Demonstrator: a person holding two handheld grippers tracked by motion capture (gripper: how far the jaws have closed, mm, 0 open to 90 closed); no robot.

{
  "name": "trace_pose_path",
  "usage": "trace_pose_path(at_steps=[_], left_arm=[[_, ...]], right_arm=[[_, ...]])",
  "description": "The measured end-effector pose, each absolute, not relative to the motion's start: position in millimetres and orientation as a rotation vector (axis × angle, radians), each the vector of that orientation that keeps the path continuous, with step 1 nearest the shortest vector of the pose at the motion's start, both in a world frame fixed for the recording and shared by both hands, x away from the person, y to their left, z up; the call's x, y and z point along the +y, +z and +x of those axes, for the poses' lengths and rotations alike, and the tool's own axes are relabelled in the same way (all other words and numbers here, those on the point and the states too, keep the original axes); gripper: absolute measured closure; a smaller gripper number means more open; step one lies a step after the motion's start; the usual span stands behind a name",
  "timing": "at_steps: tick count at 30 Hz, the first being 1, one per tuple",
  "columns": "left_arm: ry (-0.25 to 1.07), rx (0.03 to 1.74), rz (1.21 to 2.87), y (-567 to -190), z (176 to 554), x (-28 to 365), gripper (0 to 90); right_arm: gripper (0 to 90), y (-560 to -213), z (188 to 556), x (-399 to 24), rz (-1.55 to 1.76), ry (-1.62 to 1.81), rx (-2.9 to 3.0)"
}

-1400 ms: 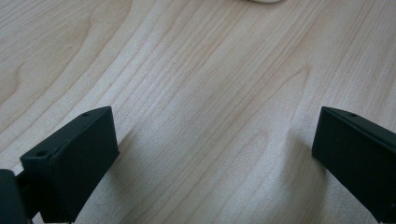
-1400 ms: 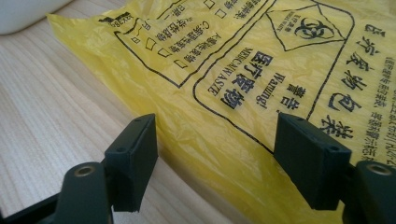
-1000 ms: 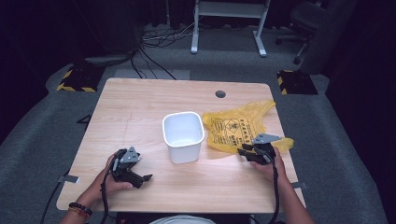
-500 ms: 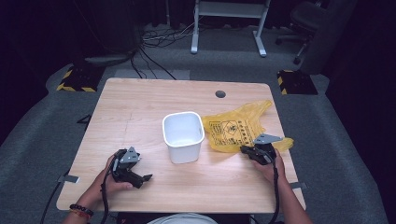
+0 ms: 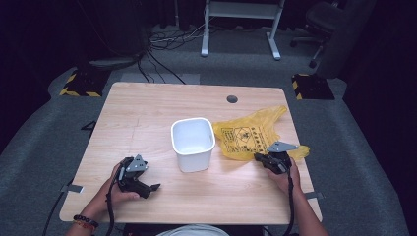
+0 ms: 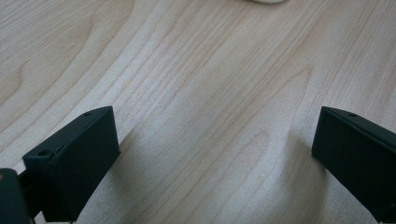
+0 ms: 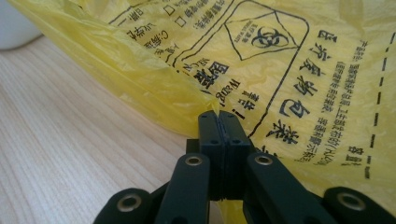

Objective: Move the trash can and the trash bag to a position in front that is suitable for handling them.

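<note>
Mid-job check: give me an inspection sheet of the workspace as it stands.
Surface: wooden table, bare apart from the job's things; round port near its far edge.
Job's things: yellow bag lying flat right of the white bin, which stands upright with nothing seen inside.
Clutter: nothing seen.
Grippers: right gripper has just closed, pinching the bag's near edge; left gripper open on bare wood.
Cables: one trails from each gripper toward the person; more lie on the floor beyond.
Surroundings: grey carpet, a stand's legs, an office chair.
</note>
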State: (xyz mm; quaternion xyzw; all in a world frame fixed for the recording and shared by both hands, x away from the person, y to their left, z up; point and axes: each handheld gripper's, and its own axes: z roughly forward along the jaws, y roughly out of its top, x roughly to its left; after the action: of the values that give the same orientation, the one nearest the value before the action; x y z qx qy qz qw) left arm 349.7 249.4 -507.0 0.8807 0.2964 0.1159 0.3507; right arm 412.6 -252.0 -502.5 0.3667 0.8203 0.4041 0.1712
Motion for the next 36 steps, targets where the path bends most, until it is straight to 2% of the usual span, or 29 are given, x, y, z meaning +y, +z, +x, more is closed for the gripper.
trace_pose_path(at_steps=[14,36], left_arm=[[0.298,0.766,2.28,-507.1,349.8,249.6,0.6],[0.291,0.758,2.281,-507.0,349.7,251.5,0.9]], right_arm=[[90.0,-476.0,406.8,-273.1,1.066,1.282,2.122],[90.0,-442.7,408.1,-254.4,0.974,1.32,2.055]])
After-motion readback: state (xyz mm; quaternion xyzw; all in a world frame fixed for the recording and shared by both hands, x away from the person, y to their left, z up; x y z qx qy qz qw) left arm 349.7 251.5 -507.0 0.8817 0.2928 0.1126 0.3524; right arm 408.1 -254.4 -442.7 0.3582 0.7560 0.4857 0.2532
